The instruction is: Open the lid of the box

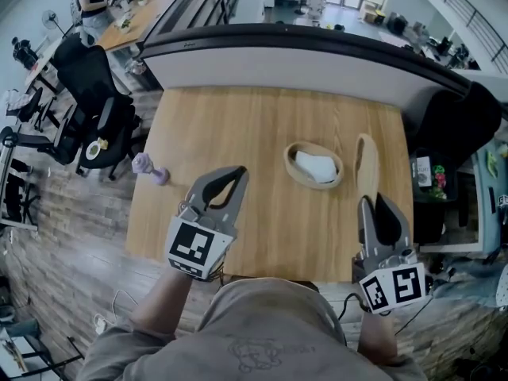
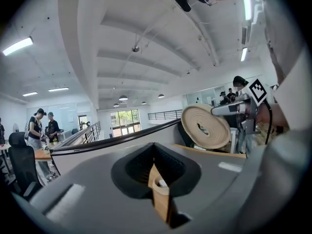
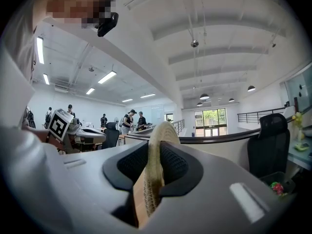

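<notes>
Woven box sits open near the right edge of the counter, with a purple thing at its left edge. The right gripper has its fingers pinching the lid upright. The left gripper hovers with fingers clenched, empty.

The box is a shallow oval basket of pale woven fibre, standing open and upright on the table, right of its middle, with a crumpled white bundle inside. The lid is off it – a flat oval disc of the same weave, stood on edge just right of the box and apart from it, pinched at its near rim by the right gripper. From the left gripper view the lid shows its coiled face with a dark slot at its centre; from the right gripper view it is seen edge-on, a narrow upright band between the jaws.
</notes>
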`<state>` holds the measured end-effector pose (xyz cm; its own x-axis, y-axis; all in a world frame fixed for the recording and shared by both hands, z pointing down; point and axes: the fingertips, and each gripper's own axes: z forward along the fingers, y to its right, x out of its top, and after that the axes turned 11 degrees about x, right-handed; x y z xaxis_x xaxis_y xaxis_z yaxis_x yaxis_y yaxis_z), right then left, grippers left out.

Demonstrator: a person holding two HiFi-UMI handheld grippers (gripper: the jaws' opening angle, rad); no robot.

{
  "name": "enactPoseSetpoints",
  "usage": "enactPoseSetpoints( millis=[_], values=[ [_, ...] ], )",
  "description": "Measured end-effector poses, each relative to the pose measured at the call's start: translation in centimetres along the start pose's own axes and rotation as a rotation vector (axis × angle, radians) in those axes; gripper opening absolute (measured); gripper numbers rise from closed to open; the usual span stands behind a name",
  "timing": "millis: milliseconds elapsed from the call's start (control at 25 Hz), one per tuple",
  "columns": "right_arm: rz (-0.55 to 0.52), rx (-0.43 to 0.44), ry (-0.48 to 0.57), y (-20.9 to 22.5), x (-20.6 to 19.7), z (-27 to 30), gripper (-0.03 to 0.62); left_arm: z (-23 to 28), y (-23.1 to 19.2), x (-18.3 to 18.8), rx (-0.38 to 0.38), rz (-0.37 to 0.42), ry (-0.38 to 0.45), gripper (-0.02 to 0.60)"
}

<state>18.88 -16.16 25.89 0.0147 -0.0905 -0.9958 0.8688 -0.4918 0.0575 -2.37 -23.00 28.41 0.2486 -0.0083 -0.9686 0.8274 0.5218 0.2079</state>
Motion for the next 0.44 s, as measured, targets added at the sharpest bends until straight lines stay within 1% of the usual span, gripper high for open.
enactPoseSetpoints(
  millis=[240,440],
  values=[
    [-0.003,0.01,-0.007,-0.05,-0.25,0.28,0.084,0.05,0.1,0.19,0.001,-0.012,0.005,0.002],
    [-0.022,0.0,-0.024,0.26,-0.3,0.36,0.084,0.15,0.5,0.24,-0.01,-0.02,-0.006,0.002]
  ],
)
